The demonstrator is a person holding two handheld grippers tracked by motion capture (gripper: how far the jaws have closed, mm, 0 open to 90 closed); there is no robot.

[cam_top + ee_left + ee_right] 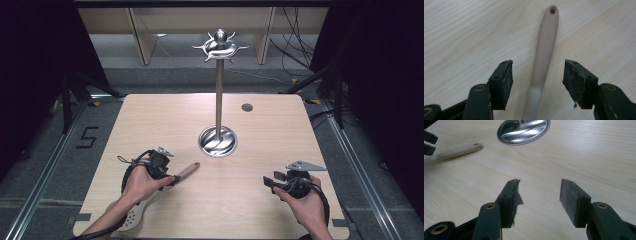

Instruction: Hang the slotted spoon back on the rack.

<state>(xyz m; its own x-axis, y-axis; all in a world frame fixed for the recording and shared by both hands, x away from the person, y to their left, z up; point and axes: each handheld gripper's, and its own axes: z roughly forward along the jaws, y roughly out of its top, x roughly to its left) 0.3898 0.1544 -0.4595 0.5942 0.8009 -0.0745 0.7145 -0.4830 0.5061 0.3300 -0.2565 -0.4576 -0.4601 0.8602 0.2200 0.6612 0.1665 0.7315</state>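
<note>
Spatula [150,197] lies flat on the table [250,200] at its near left, the beige handle [544,50] pointing toward the stand's round steel base [218,141] and the pale slotted blade near the table's front edge, partly under the person's left forearm. The left gripper [537,80] hangs low over the handle with its jaws wide apart, one on each side of the handle and neither touching it; the hanging hole at the handle's end lies beyond the jaw tips. The right gripper [539,200] is at the near right of the table, well apart from the spatula, jaws spread over bare wood and gripping nothing. The stand's pole [219,95] rises from the base to a ring of hooks [220,47].
</note>
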